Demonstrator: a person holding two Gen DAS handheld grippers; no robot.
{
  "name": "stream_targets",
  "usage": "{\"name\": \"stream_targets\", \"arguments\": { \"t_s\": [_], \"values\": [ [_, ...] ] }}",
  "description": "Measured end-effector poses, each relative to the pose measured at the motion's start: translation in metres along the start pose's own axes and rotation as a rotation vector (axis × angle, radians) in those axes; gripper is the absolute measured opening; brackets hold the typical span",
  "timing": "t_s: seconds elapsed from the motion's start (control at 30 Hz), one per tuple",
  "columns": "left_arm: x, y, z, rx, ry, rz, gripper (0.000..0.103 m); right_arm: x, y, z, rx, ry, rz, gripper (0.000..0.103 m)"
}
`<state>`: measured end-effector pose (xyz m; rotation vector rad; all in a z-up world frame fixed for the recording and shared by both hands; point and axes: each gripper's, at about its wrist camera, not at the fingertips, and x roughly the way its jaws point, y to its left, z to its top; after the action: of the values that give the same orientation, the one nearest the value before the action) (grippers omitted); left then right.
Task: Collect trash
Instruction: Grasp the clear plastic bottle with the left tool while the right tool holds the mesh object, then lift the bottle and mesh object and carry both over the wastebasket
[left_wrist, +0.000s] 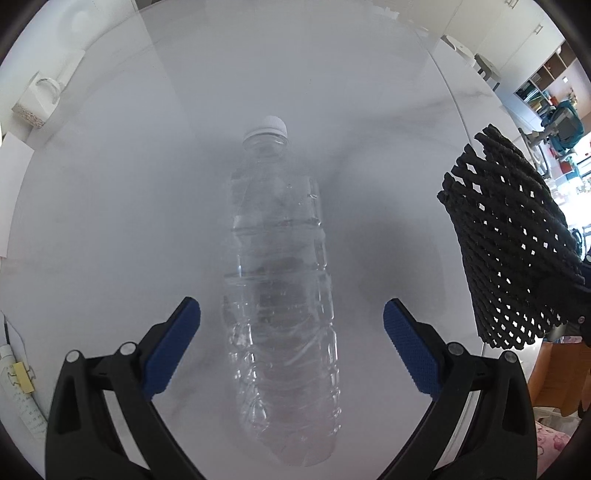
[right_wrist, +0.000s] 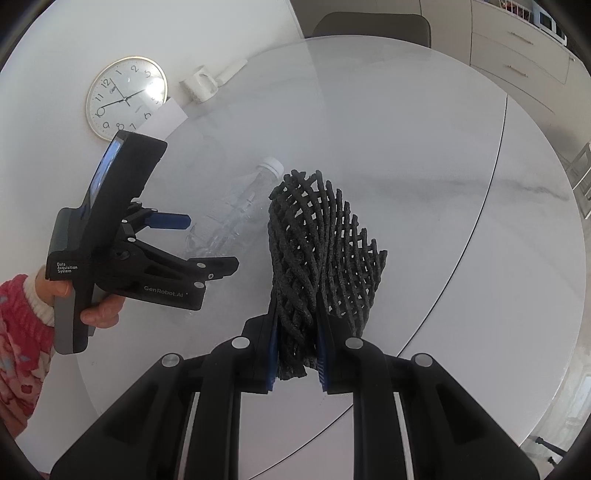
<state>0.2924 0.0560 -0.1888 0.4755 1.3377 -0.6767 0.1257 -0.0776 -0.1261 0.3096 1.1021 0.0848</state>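
A clear, crumpled plastic bottle with a white cap (left_wrist: 280, 273) lies on its side near the middle of the round white marble-look desk (left_wrist: 118, 206), cap pointing away from the left claw (left_wrist: 291, 347). That claw is spread wide, its blue-padded fingers (left_wrist: 173, 350) either side of the bottle's lower half and not touching it. The right claw (right_wrist: 295, 363) is clamped on the bunched end of a black open-weave mesh bag (right_wrist: 325, 243), held above the desk just right of the bottle. A white mug (right_wrist: 199, 85) stands at the desk's far edge
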Motion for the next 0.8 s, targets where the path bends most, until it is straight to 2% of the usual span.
{"name": "stream_targets", "arguments": {
  "t_s": [0.3,0.37,0.43,0.5,0.6,0.8],
  "values": [
    [0.016,0.003,0.003,-0.002,0.029,-0.024,0.094,0.011,-0.006,0.010,0.023,0.010,0.004,0.019],
    [0.019,0.003,0.005,-0.019,0.038,-0.030,0.087,0.011,-0.005,0.010,0.021,0.010,0.002,0.019],
    [0.020,0.003,0.005,-0.023,0.042,-0.021,0.071,0.011,-0.003,0.011,0.021,0.011,0.003,0.019],
    [0.021,0.004,0.004,-0.025,0.052,-0.021,0.063,0.009,-0.006,0.007,0.021,0.012,0.002,0.019],
    [0.020,0.003,0.001,-0.033,0.049,-0.028,0.061,0.008,-0.006,0.006,0.022,0.014,0.001,0.019],
    [-0.002,0.003,-0.017,-0.095,-0.020,-0.041,0.061,0.006,-0.005,0.007,0.017,0.011,-0.005,0.019]
  ]
}}
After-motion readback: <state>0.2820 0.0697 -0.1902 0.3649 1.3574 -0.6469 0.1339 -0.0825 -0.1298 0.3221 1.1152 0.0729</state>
